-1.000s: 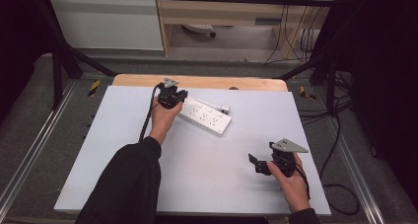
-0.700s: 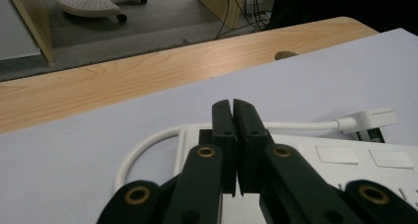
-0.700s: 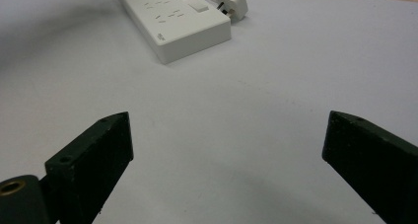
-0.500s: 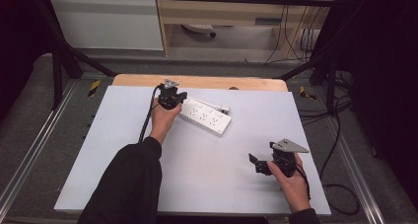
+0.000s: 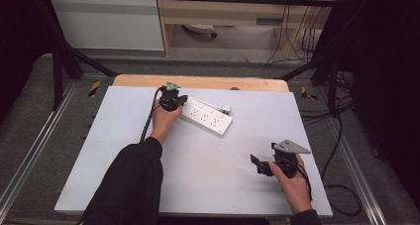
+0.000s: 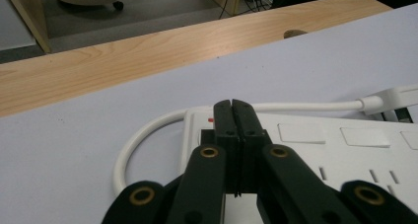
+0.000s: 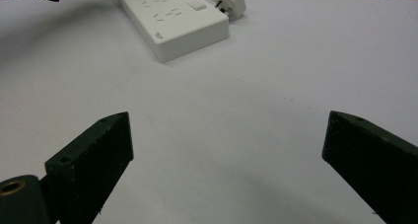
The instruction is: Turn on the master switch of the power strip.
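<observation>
On the power strip [image 5: 207,117] — left gripper [image 6: 231,105] unmoved.

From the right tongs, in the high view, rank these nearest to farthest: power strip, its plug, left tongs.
1. Power strip: mid-table, ahead and to the left of the right tongs; its near end is closest.
2. Plug: just behind the strip, on its far side.
3. Left tongs: at the strip's far left end, shut.

A white cabinet [image 5: 106,22] and wooden desk [image 5: 223,12] stand beyond the table [image 5: 198,82], cables [image 5: 297,36] trailing over grey floor [image 5: 237,46].
</observation>
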`<move>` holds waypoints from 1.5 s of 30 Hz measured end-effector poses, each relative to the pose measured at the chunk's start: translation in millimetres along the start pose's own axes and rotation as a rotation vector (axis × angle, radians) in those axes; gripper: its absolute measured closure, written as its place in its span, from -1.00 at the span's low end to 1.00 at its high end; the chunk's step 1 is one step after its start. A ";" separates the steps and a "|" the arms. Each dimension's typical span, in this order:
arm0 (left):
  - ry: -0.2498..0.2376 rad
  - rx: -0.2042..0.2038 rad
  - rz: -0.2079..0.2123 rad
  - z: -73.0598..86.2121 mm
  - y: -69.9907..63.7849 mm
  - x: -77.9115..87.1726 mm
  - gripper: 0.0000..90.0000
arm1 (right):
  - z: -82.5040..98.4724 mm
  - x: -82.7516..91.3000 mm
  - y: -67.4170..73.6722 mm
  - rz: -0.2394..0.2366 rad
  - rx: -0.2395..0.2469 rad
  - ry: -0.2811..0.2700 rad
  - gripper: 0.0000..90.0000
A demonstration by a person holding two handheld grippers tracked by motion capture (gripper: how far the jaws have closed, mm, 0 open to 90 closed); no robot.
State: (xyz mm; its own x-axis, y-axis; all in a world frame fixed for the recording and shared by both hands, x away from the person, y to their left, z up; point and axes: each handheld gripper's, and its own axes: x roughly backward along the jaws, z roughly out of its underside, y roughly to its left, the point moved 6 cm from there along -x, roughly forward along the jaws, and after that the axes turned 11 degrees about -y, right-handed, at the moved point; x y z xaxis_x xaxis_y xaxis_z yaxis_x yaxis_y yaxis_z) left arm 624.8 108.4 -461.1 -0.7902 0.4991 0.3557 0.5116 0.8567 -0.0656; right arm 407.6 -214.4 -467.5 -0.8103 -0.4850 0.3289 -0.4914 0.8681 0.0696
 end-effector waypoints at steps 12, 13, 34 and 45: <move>0.014 -0.009 -0.012 0.0 4.5 -6.7 1.00 | 0.7 0.6 1.0 -0.002 -0.001 0.002 -0.87; 0.015 -0.009 -0.013 0.1 4.6 -7.2 1.00 | 0.8 0.5 1.1 -0.003 -0.001 0.003 -0.87; 0.026 -0.016 -0.018 2.3 4.8 -12.2 1.00 | 0.8 0.9 1.4 -0.005 -0.006 0.003 -0.88; 0.034 -0.024 -0.016 4.8 2.9 -15.0 1.00 | 0.8 0.9 1.0 -0.004 -0.006 0.001 -0.88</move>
State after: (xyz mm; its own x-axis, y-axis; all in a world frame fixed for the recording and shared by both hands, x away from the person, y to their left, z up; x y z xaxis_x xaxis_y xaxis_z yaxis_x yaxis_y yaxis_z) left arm 636.5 104.0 -471.1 -0.7865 0.4808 0.3876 0.5078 0.8607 -0.0372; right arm 406.1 -214.1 -467.9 -0.8082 -0.4882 0.3294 -0.4923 0.8670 0.0769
